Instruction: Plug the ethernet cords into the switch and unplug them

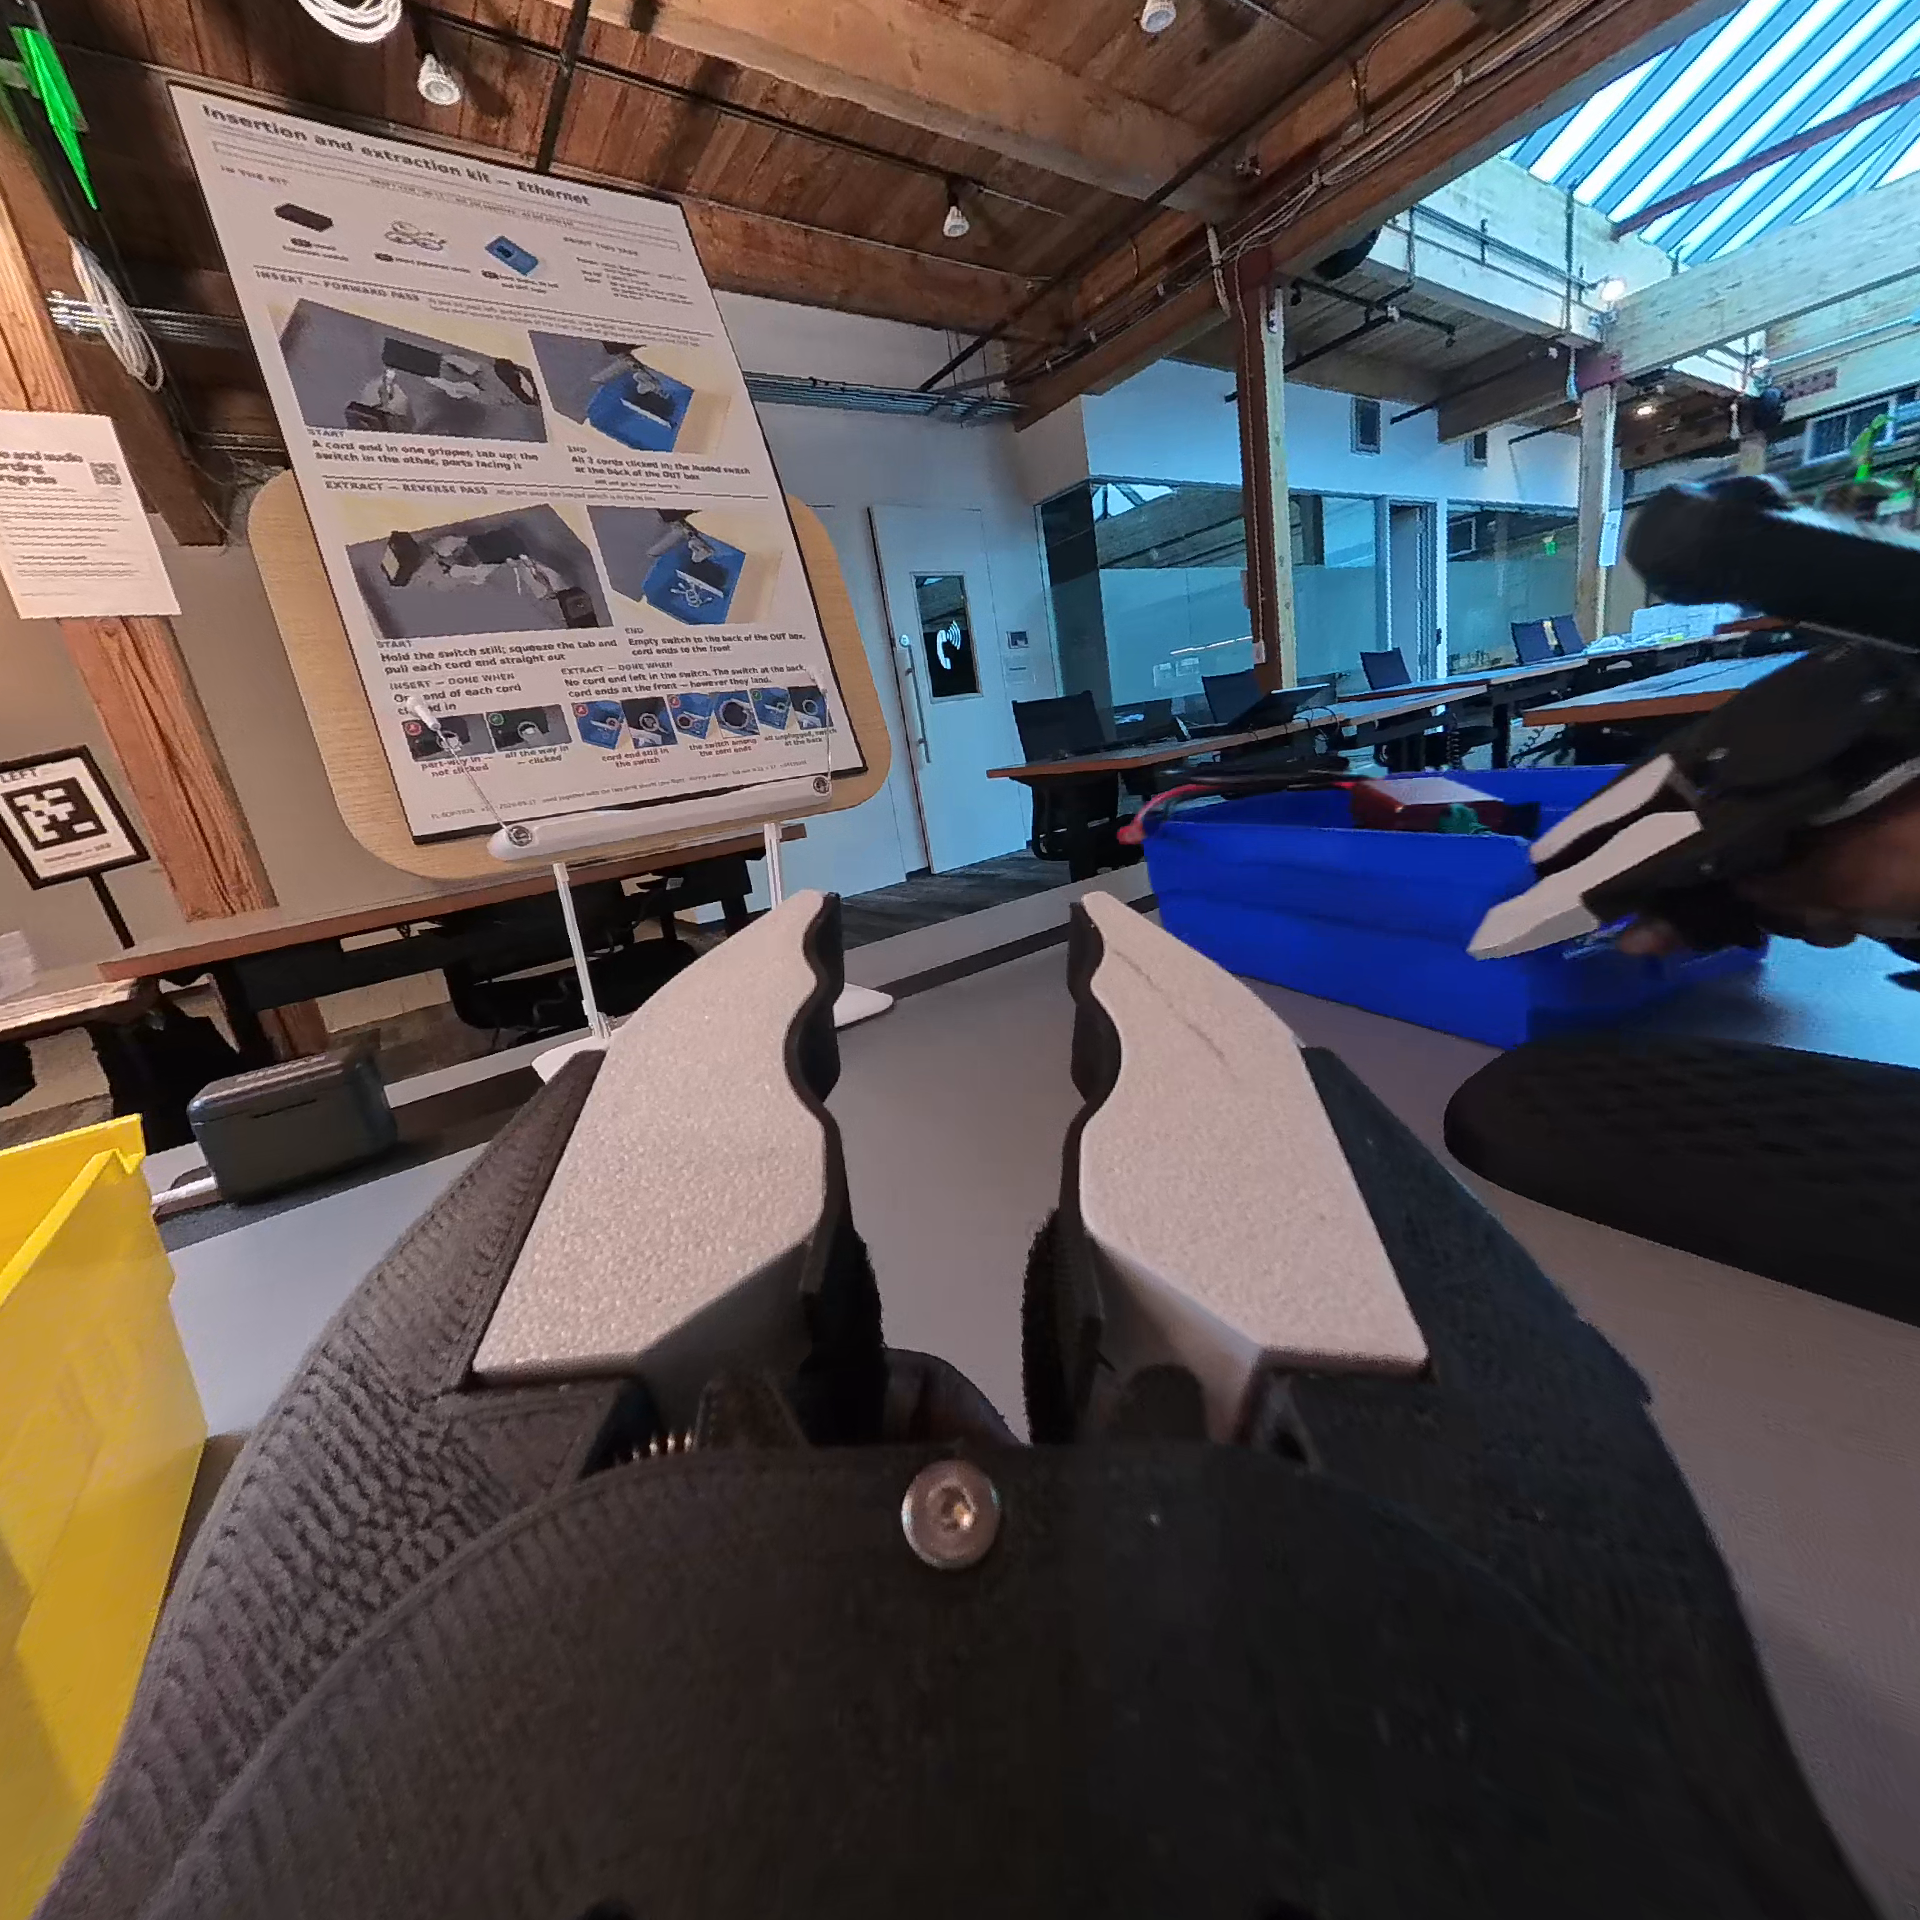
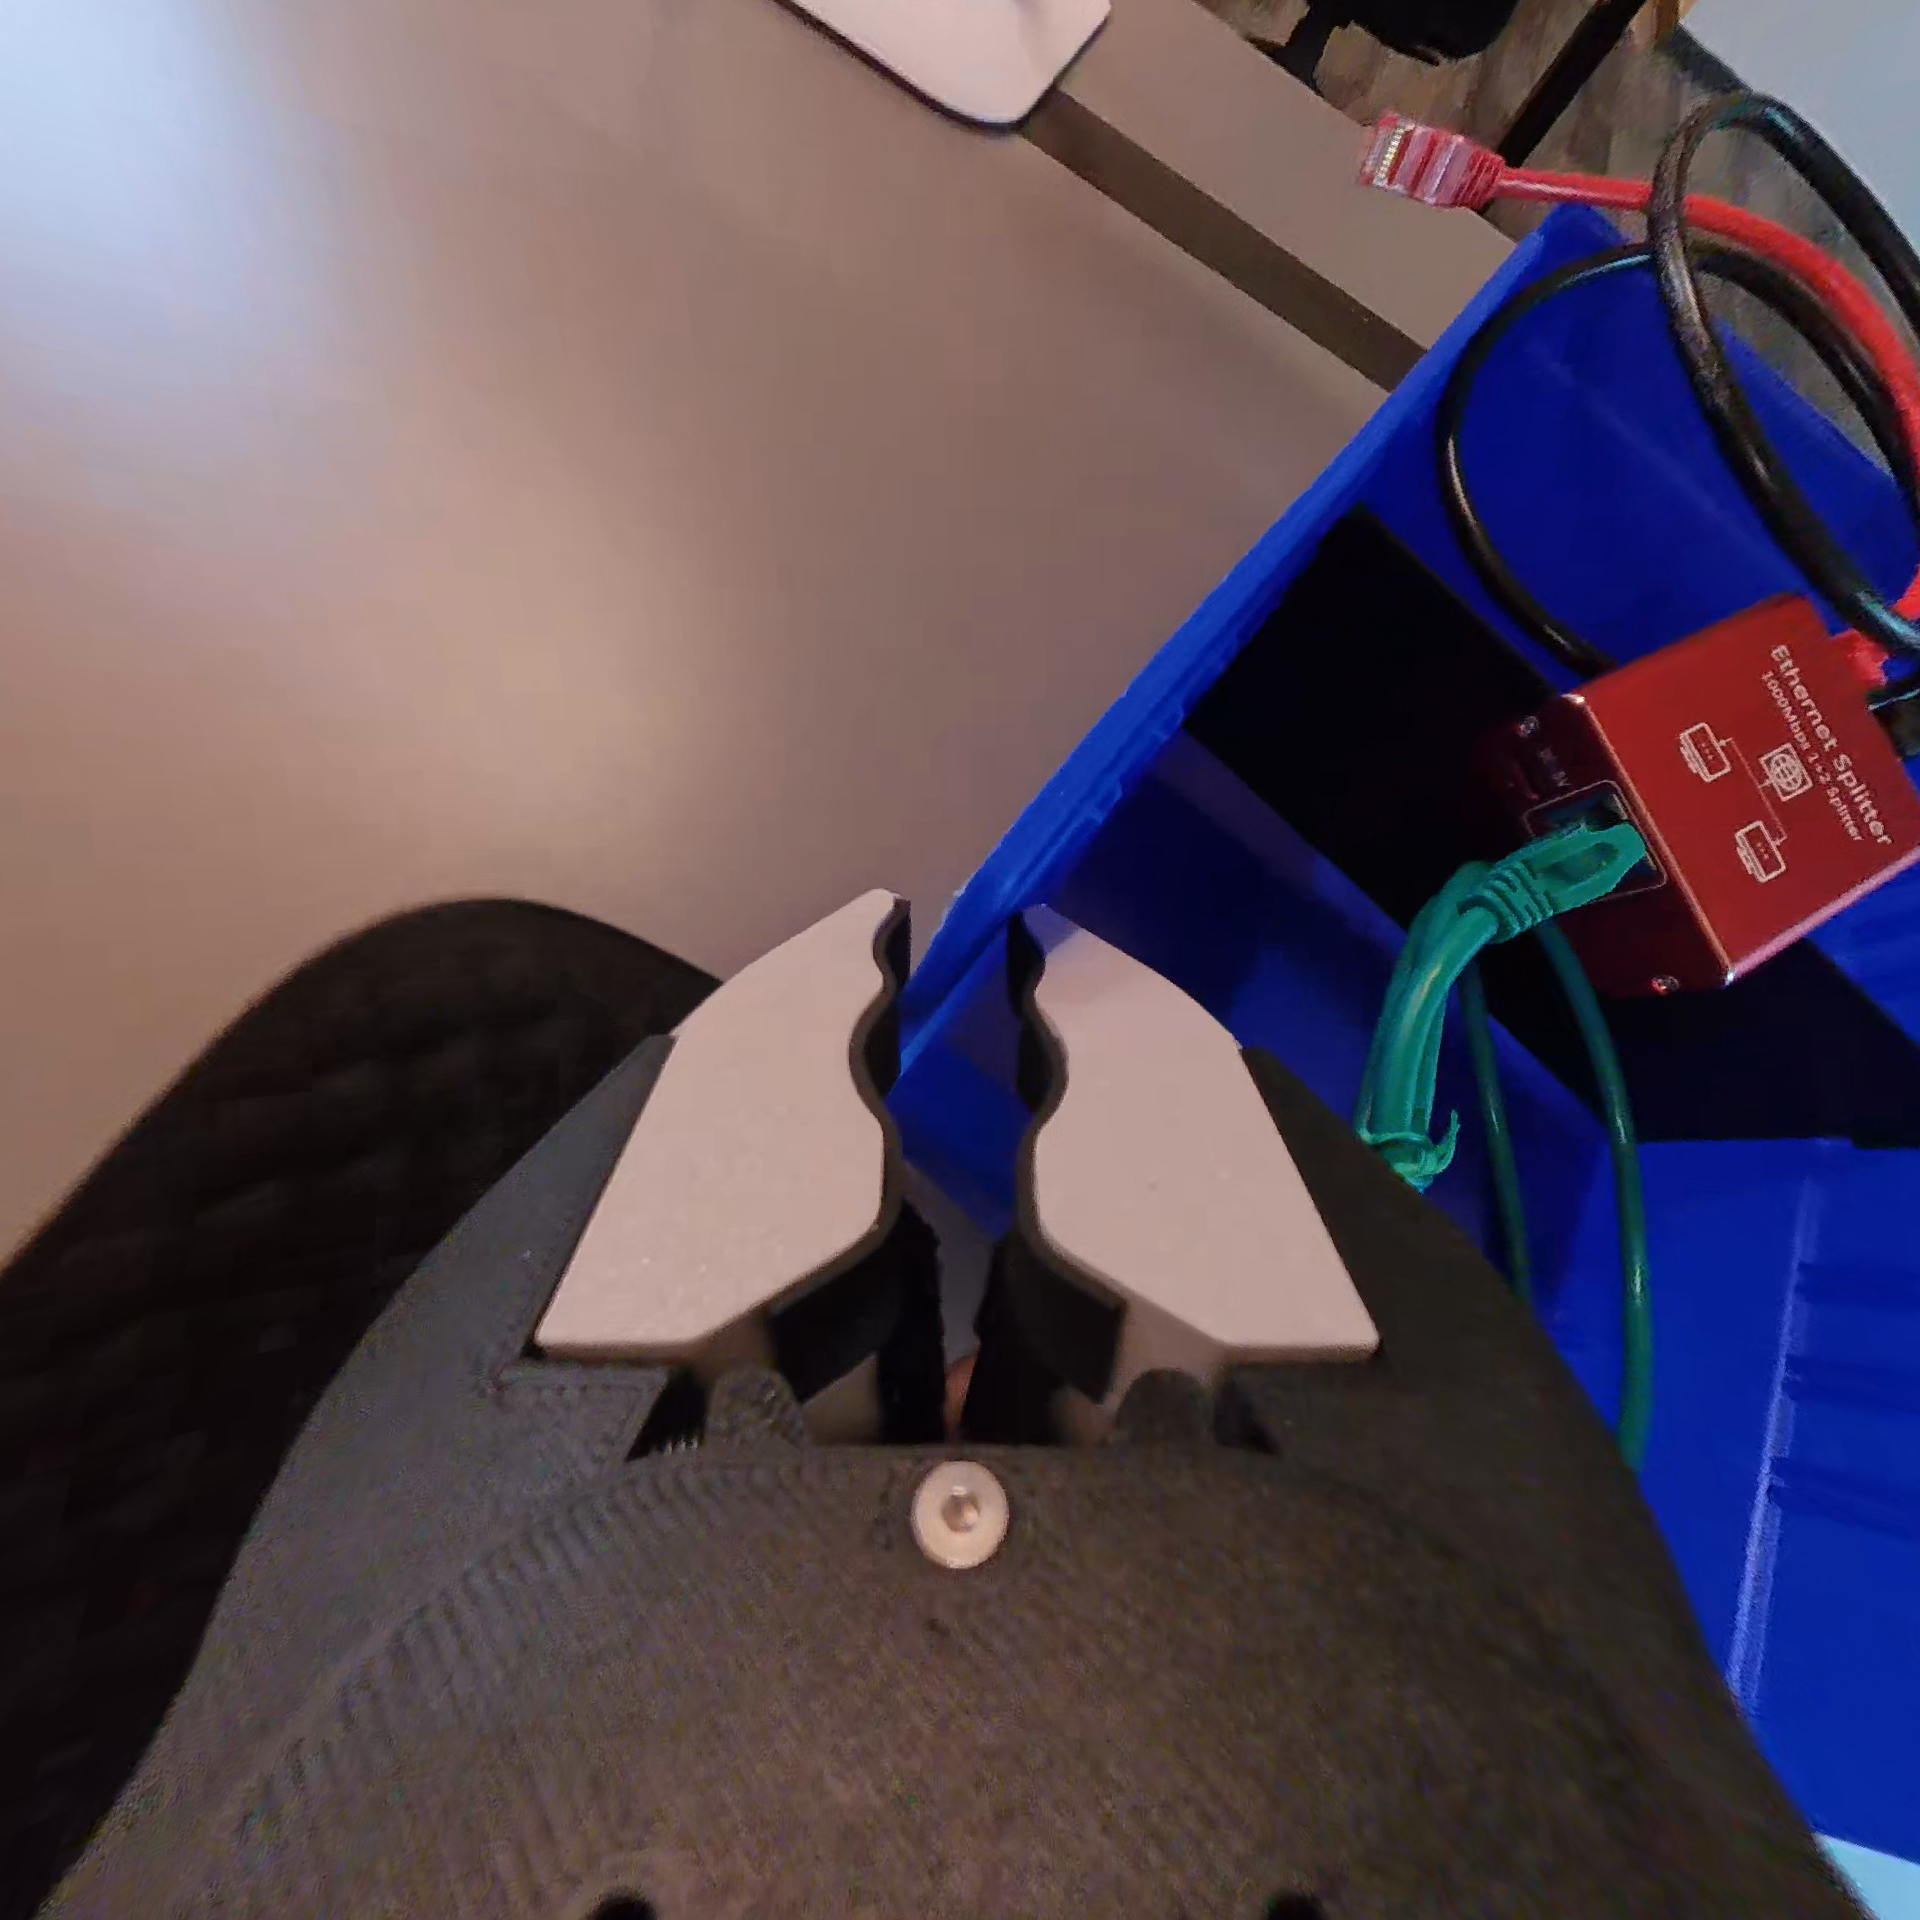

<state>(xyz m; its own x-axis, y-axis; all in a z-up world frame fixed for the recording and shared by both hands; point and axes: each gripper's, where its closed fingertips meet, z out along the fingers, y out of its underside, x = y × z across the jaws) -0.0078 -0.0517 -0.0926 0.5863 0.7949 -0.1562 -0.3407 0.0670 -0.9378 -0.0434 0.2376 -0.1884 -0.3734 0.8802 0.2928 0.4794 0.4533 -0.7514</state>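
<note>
A red ethernet switch (image 2: 1714, 800) lies in the blue bin (image 2: 1195, 727). A green cord (image 2: 1423, 997) is plugged into a port on its near face. A black cord (image 2: 1475, 499) and a red cord (image 2: 1766, 218) run to its far end. The red cord's free plug (image 2: 1423, 166) hangs out past the bin's rim. My right gripper (image 2: 956, 925) is open by a narrow gap and empty, over the bin's near corner, left of the switch. It also shows in the left wrist view (image 1: 1548, 883). My left gripper (image 1: 951, 925) is open and empty above the grey table, left of the bin (image 1: 1351, 914).
A yellow bin (image 1: 73, 1403) stands at my left. An instruction board (image 1: 540, 499) on a white stand rises behind the table, with a grey box (image 1: 291, 1117) to its left. A black round mat (image 1: 1714, 1143) lies in front of the blue bin. Some 30 centimeters of space lies between my two pairs of fingers.
</note>
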